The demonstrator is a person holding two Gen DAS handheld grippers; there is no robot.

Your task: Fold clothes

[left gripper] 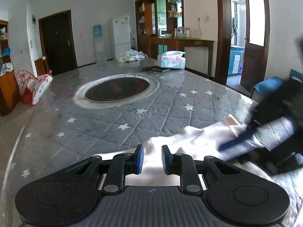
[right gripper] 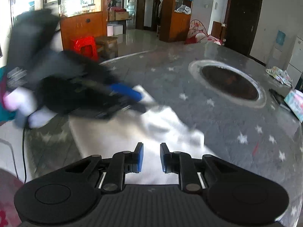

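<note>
White cloth (left gripper: pixel 181 141) lies, seemingly loose, under left gripper (left gripper: pixel 152 159).

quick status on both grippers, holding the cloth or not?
Left gripper: jaws apart, nothing pinched, over the white garment.
Right gripper: jaws apart, nothing pinched.

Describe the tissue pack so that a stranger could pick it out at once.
Start at the big table with the grey star-quilted cover and the round dark hotplate set in its middle. Look past the hotplate to the far edge, in front of the wooden counter. The tissue pack lies there: a soft white and pale-blue block with a tissue sticking out on top, boxier than the crumpled cloth bundle to its left.
</note>
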